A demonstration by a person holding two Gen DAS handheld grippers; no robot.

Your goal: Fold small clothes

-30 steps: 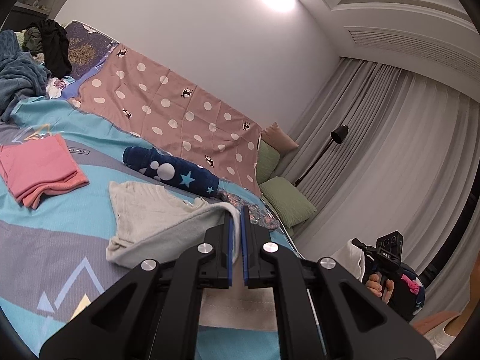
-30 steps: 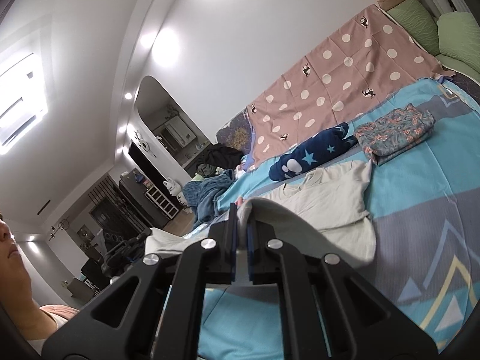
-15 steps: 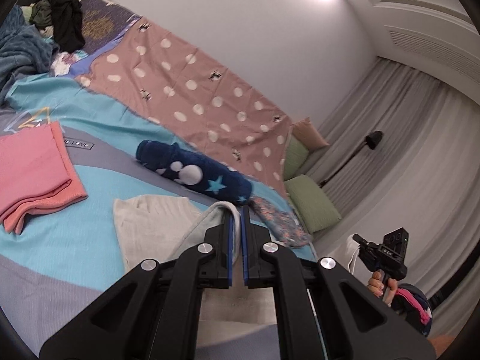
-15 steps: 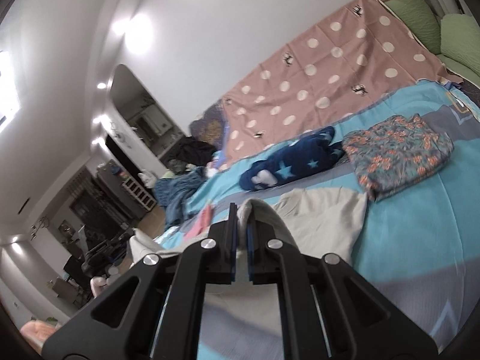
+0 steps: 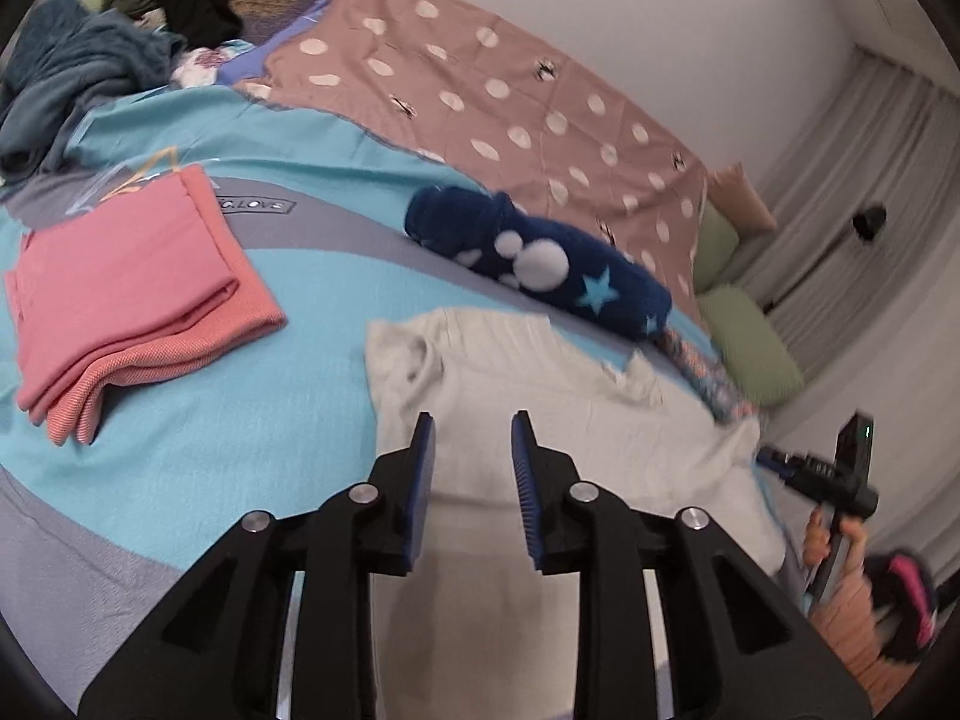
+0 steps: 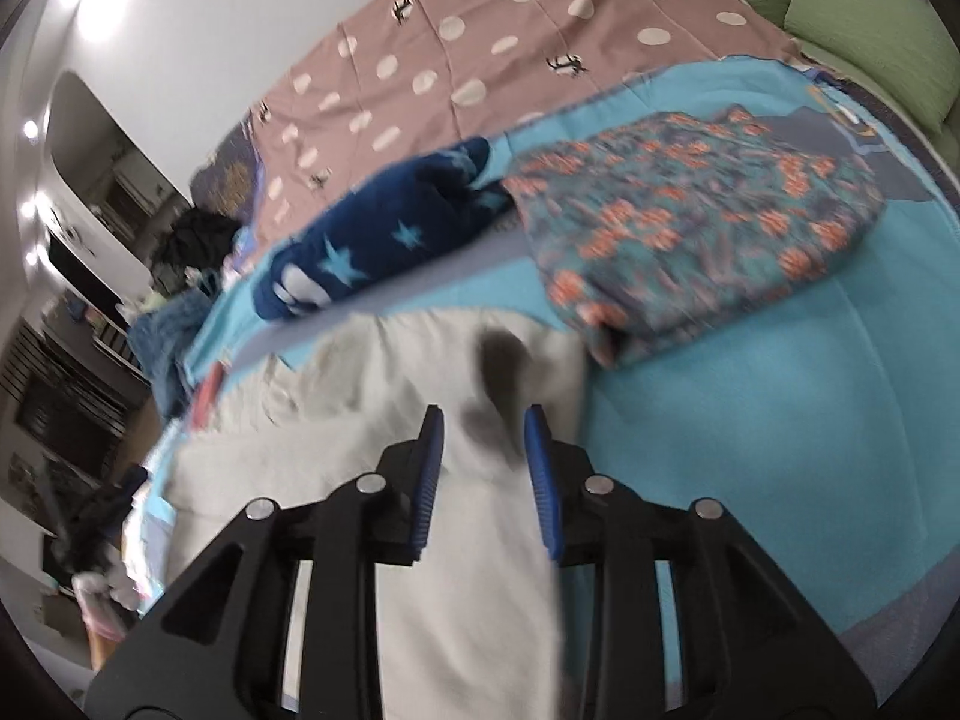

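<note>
left gripper (image 5: 470, 450): we see jaws parted wide, nothing between them, poised low over the near-left part of the cream garment (image 5: 540, 408).
right gripper (image 6: 483, 450): same, jaws spread apart and empty, over the garment's right-hand edge; its shadow falls on the cloth just ahead of the tips.
cream garment: lies flat on the turquoise bedspread (image 5: 282, 360), looks folded over once; far edge toward the navy star roll (image 5: 540, 267), near part runs under both grippers.
key relation: we judge the garment sits directly below and ahead of both grippers; long axis seems to run across from one gripper to the other, left one at one end, right one at the other. Neither clearly nearer, each owns its own side.
right gripper seen from left view: black handle at far right (image 5: 834, 471), just past the garment's right corner.
neighbours: pink folded cloth (image 5: 132, 294) well apart to the left; floral folded cloth (image 6: 702, 240) just beside the garment's far-right corner, may touch it, blur makes that hard to tell.
step in hand: we judge one fold laid down and let go; next fold likely needs a regrip at the two ends.
risk: a right-side grab could snag the floral piece.
</note>
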